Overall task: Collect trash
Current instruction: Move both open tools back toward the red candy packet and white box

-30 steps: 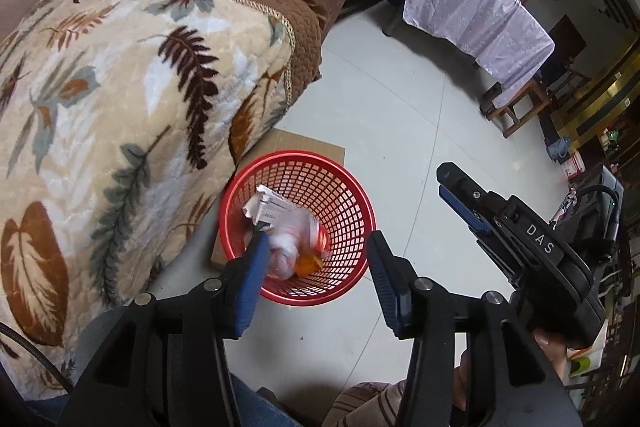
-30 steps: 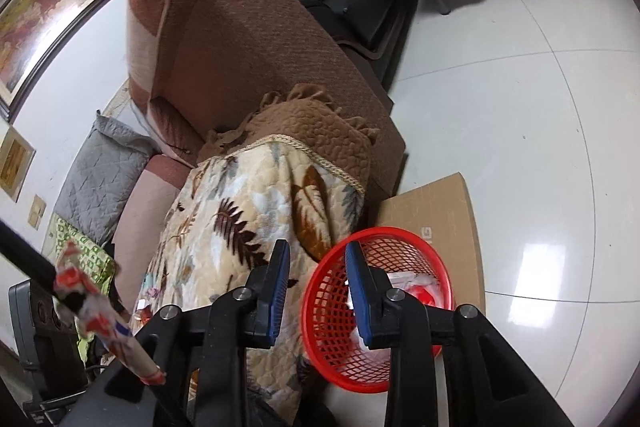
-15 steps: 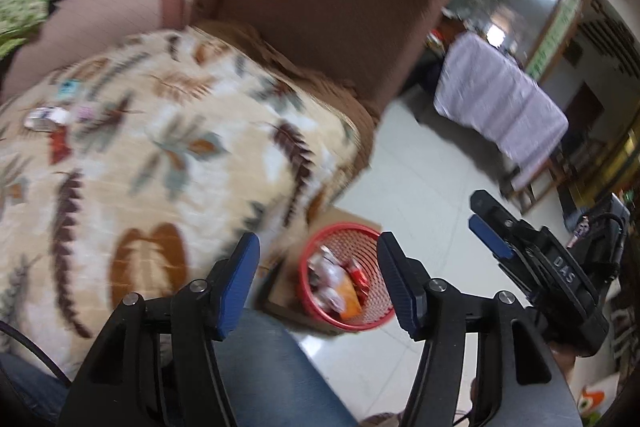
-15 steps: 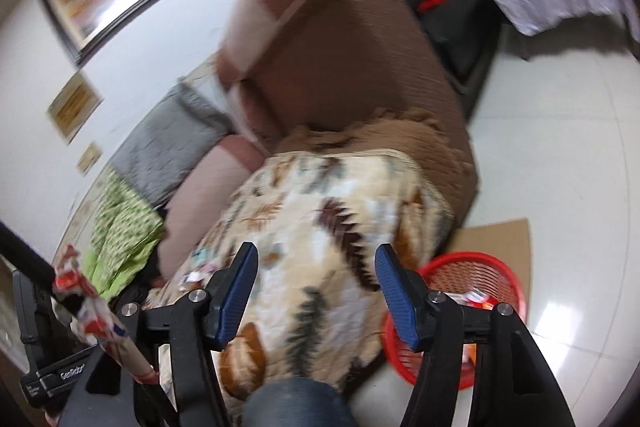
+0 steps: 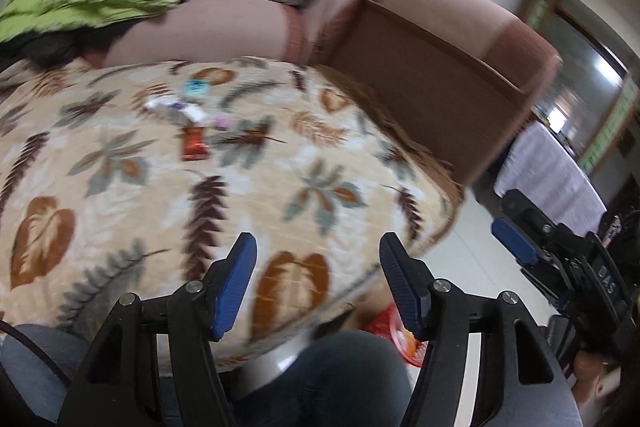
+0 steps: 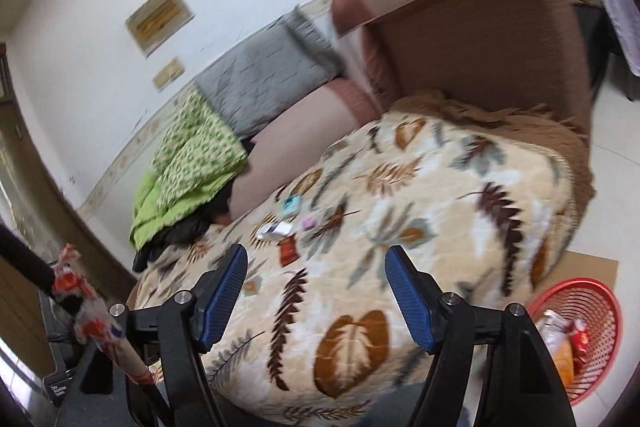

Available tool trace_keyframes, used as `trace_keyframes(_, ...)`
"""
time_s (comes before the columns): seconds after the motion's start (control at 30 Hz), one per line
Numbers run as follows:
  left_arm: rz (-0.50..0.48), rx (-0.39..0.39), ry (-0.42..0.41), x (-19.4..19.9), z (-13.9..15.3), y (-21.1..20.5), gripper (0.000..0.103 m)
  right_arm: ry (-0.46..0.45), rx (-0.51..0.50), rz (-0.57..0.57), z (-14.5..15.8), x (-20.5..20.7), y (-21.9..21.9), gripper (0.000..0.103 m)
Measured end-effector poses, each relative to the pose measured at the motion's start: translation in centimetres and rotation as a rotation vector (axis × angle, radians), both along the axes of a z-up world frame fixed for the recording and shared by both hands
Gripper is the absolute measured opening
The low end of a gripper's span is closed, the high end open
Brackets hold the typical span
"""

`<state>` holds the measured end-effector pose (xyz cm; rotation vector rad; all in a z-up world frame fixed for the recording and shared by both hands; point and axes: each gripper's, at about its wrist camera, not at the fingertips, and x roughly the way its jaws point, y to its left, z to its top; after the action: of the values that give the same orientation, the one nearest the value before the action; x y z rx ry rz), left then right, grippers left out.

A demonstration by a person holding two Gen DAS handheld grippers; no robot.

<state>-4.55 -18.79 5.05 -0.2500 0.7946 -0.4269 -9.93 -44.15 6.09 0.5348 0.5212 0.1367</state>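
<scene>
Left gripper (image 5: 316, 251), black frame with blue ribbed pads, spread wide with nothing between the fingers, hovering over the cream leaf-print plush blanket (image 5: 120, 187) draped on the brown sofa (image 5: 432, 67). Right gripper (image 6: 316, 267) likewise gaping and empty-handed above the same blanket, also visible at three o'clock in the left view. Small pile of litter toward twelve o'clock from both: red-orange foil wrapper (image 5: 193, 143), crumpled white wrapper (image 5: 176, 107) just beyond, teal packet (image 5: 196, 87) farther on, tiny pink scrap (image 5: 222, 123) beside. Red plastic mesh waste basket (image 6: 596, 311) on the pale tiled floor at four o'clock in the right view, several wrappers already inside, flat brown cardboard sheet (image 6: 588, 263) underneath. Grey cushion (image 6: 264, 83) and green patterned cloth (image 6: 188, 163) against the backrest, at ten o'clock.
</scene>
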Motion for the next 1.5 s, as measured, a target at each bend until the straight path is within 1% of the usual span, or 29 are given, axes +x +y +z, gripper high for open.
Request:
trace_keyframes(0.1, 0.066, -0.001, 0.015, 1.2, -0.8, 2.6, 0.063, 0.017, -0.022, 0.045, -0.4, 2.0, 2.3, 0.077)
trace_keyframes(0.2, 0.110, -0.011, 0.034, 2.4, -1.5, 4.9, 0.063, 0.029, -0.034, 0.083, -0.8, 3.5, 3.7, 0.078)
trace_keyframes(0.33, 0.136, -0.012, 0.044, 4.2, -1.7, 6.7, 0.063, 0.045, -0.081, 0.130, -1.5, 6.8, 6.0, 0.078)
trace_keyframes(0.43, 0.139, -0.047, 0.094, 6.8, -2.0, 8.2, 0.063, 0.067, -0.086, 0.175, -2.4, 10.5, 6.8, 0.078)
trace_keyframes(0.47, 0.141, -0.052, 0.116, 8.2, -2.1, 8.6, 0.063, 0.071, -0.083, 0.183, -2.6, 11.2, 7.0, 0.078)
trace_keyframes(0.53, 0.155, -0.041, 0.132, 10.0, -2.0, 9.1, 0.063, 0.079, -0.058, 0.209, -3.4, 14.1, 7.3, 0.078)
trace_keyframes(0.57, 0.162, -0.029, 0.127, 11.4, -1.8, 9.4, 0.063, 0.078, -0.046, 0.218, -3.6, 14.8, 7.4, 0.078)
trace_keyframes(0.67, 0.176, 0.026, 0.119, 14.1, -1.2, 9.0, 0.063, 0.085, -0.006, 0.228, -4.6, 18.5, 7.6, 0.077)
trace_keyframes(0.73, 0.168, 0.056, 0.120, 15.9, -1.0, 8.4, 0.063, 0.085, 0.017, 0.251, -5.2, 21.2, 7.9, 0.076)
trace_keyframes(0.8, 0.153, 0.052, 0.147, 17.8, -1.2, 7.8, 0.063, 0.091, 0.021, 0.263, -5.3, 23.4, 8.2, 0.075)
trace_keyframes(0.87, 0.137, 0.047, 0.192, 20.5, -2.1, 7.1, 0.063, 0.091, 0.031, 0.286, -5.7, 26.0, 8.6, 0.075)
trace_keyframes(0.9, 0.133, 0.052, 0.208, 21.9, -2.7, 6.7, 0.063, 0.096, 0.035, 0.295, -6.1, 27.4, 8.8, 0.073)
trace_keyframes(0.93, 0.130, 0.056, 0.235, 23.6, -3.5, 6.3, 0.063, 0.103, 0.048, 0.300, -6.8, 29.3, 8.8, 0.072)
trace_keyframes(0.97, 0.129, 0.053, 0.258, 25.0, -4.4, 6.1, 0.063, 0.106, 0.059, 0.303, -7.3, 30.2, 8.8, 0.072)
trace_keyframes(1.03, 0.124, 0.060, 0.279, 26.6, -5.9, 5.7, 0.063, 0.125, 0.089, 0.300, -9.1, 32.8, 8.6, 0.069)
trace_keyframes(1.07, 0.123, 0.052, 0.285, 27.0, -6.8, 5.8, 0.063, 0.134, 0.098, 0.290, -9.8, 33.7, 8.5, 0.066)
trace_keyframes(1.13, 0.118, 0.039, 0.297, 27.5, -8.5, 5.7, 0.063, 0.153, 0.115, 0.284, -11.6, 35.5, 8.4, 0.064)
trace_keyframes(1.17, 0.119, 0.060, 0.316, 27.8, -9.6, 5.6, 0.063, 0.165, 0.116, 0.285, -12.5, 36.2, 8.5, 0.063)
trace_keyframes(1.3, 0.119, 0.094, 0.354, 29.2, -11.9, 5.0, 0.063, 0.206, 0.098, 0.299, -15.0, 38.2, 8.8, 0.062)
trace_keyframes(1.33, 0.114, 0.095, 0.358, 29.5, -12.3, 4.8, 0.063, 0.219, 0.094, 0.306, -15.6, 38.6, 8.9, 0.060)
trace_keyframes(1.37, 0.109, 0.098, 0.352, 29.9, -12.6, 4.4, 0.063, 0.232, 0.088, 0.310, -16.3, 39.1, 8.9, 0.057)
trace_keyframes(1.43, 0.112, 0.136, 0.338, 30.4, -13.0, 4.1, 0.063, 0.252, 0.083, 0.320, -17.6, 39.9, 9.1, 0.053)
trace_keyframes(1.5, 0.139, 0.174, 0.340, 30.9, -13.9, 4.2, 0.063, 0.268, 0.083, 0.325, -18.6, 40.4, 9.2, 0.051)
